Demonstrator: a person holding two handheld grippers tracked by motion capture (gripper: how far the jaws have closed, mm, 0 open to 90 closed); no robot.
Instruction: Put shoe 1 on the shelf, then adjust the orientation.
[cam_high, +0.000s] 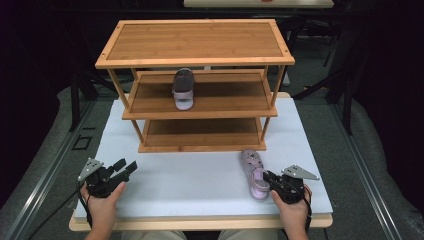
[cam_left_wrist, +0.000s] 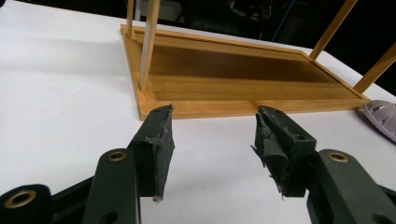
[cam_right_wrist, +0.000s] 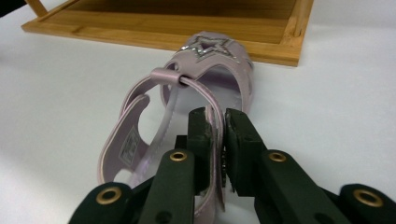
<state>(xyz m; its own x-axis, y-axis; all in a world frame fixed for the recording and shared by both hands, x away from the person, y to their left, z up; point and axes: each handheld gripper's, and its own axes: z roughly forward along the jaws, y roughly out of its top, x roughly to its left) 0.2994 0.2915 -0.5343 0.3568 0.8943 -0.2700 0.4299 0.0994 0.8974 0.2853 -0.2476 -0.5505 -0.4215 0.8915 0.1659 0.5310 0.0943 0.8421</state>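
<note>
Two pink sandals (cam_high: 255, 174) (cam_high: 183, 89), one three-shelf rack (cam_high: 195, 60), two grippers (cam_high: 119, 170) (cam_high: 270, 179).

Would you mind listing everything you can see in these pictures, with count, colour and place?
sandal on the table: one, pale pink, right front of the table, its back strap between the right gripper's jaws.
sandal on the rack: one, pink with a darker upper, middle shelf, towards its left half.
shoe rack: one, light wood, three shelves, middle to far side of the table.
table: one, white top with a wooden edge.
left gripper: one, black, front left, jaws apart, holding nothing.
right gripper: one, black, front right, closed on the sandal's strap.
hands: two, each holding a gripper at the near edge.
</note>
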